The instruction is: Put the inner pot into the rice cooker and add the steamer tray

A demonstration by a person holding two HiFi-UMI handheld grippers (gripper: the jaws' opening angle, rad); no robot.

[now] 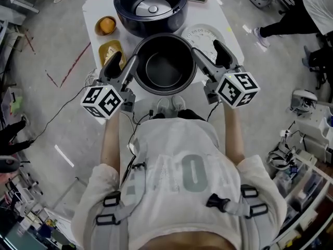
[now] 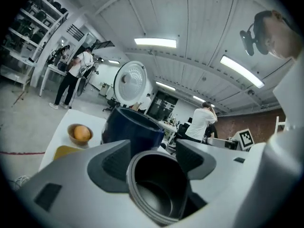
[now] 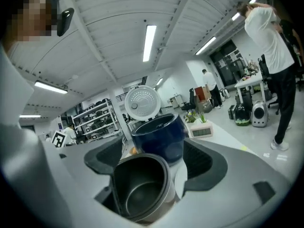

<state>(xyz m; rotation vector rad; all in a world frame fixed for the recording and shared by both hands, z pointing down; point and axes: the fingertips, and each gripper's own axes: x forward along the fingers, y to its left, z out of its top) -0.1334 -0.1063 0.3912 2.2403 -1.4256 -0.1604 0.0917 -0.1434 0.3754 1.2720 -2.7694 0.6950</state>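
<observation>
With left tool (image 1: 122, 64) and right tool (image 1: 209, 54) released astride inner pot (image 1: 165, 70), remains to seat it in rice cooker (image 1: 179, 15) beyond, then steamer tray (image 1: 202, 35).

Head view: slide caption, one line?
The left gripper and right gripper, jaws open, flank the inner pot in front of the open rice cooker.

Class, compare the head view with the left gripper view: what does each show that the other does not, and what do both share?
Only the head view: the white steamer tray beside the pot, the heating plate inside the rice cooker, and the marker cube on the left tool.
Only the left gripper view: the cooker's raised lid and the ceiling lights.
Both: the dark inner pot on the table, the rice cooker behind it, and the orange in its bowl.
</observation>
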